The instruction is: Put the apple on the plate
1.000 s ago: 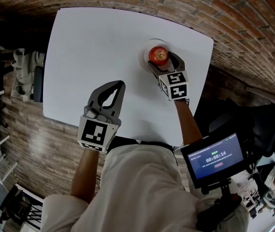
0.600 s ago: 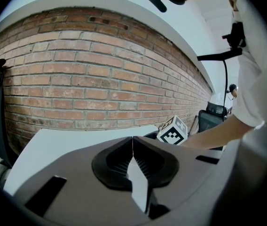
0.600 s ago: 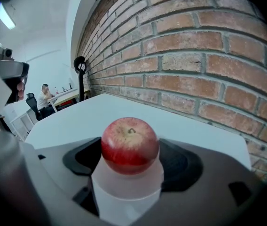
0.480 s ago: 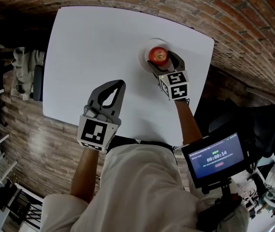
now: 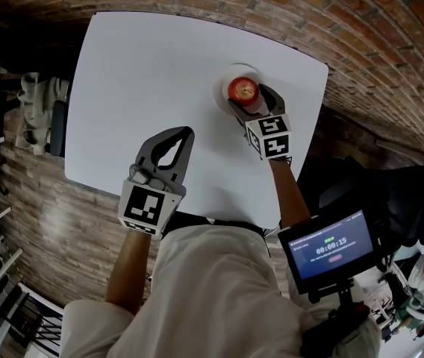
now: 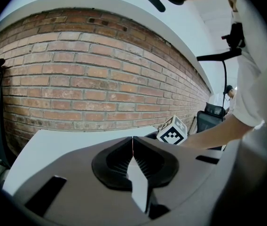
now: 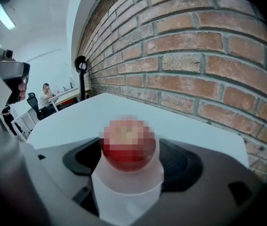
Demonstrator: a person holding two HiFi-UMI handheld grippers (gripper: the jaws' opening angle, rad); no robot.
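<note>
A red apple (image 5: 242, 89) rests on a small white plate (image 5: 222, 80) at the far right of the white table (image 5: 145, 66). My right gripper (image 5: 251, 94) reaches in from the near side, its jaws hugging both sides of the apple. In the right gripper view the apple (image 7: 128, 144) fills the space between the dark pads, with the plate (image 7: 126, 189) under it. My left gripper (image 5: 185, 131) hovers shut and empty near the table's front edge, apart from the plate. Its tips (image 6: 132, 138) meet in the left gripper view.
A brick wall (image 6: 91, 88) runs behind the table and brick paving surrounds it. A handheld screen (image 5: 330, 246) hangs at the lower right. The plate lies close to the table's right edge (image 5: 318, 88). Chairs and shelving (image 5: 40, 118) stand left of the table.
Almost nothing moved. Both grippers hold their places and the apple stays on the plate; the view shifted slightly.
</note>
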